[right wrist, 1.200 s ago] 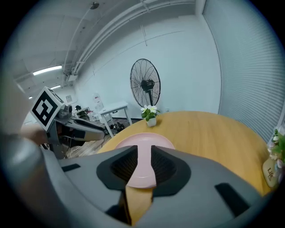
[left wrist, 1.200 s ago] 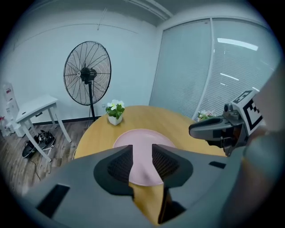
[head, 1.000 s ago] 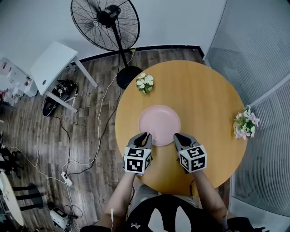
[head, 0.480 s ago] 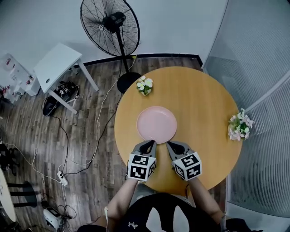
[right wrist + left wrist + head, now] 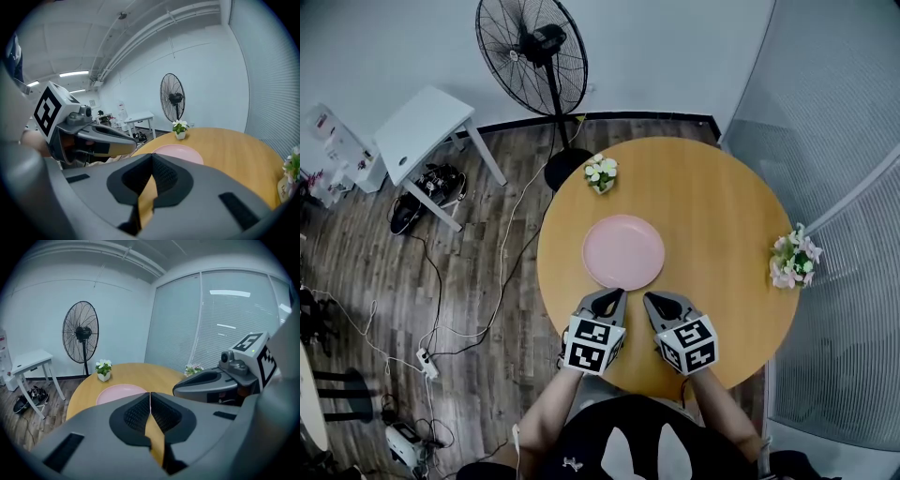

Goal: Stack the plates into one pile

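Person's forearms come in from the near edge of the round wooden bench (image 5: 722,216). Left gripper (image 5: 614,295) and right gripper (image 5: 650,300) sit side by side just near of the pink plate (image 5: 623,251), tips aimed at its near rim, apart from it. Left gripper view: fingers (image 5: 140,411) pressed together, nothing between them, only bench wood showing below the seam. Right gripper view: same, fingers (image 5: 164,176) closed tight, empty. Print: black-and-white square markers on each gripper's cube, no words to read.

Pink plate lies flat about mid-bench, just beyond both sets of fingertips and centred between them; single plate or pile, cannot tell. In the left gripper view the plate (image 5: 119,393) shows left of and behind the closed tips; in the right gripper view the plate (image 5: 180,151) shows right of and behind them.

Beyond the plate, slightly left: small pot of white flowers (image 5: 601,174) near the far bench edge. Well right of the plate: pink-white flowers (image 5: 792,258) at the bench's right edge. Far beyond the plate on the wood floor: black standing fan (image 5: 532,47); far left of the plate, a white side table (image 5: 422,131).
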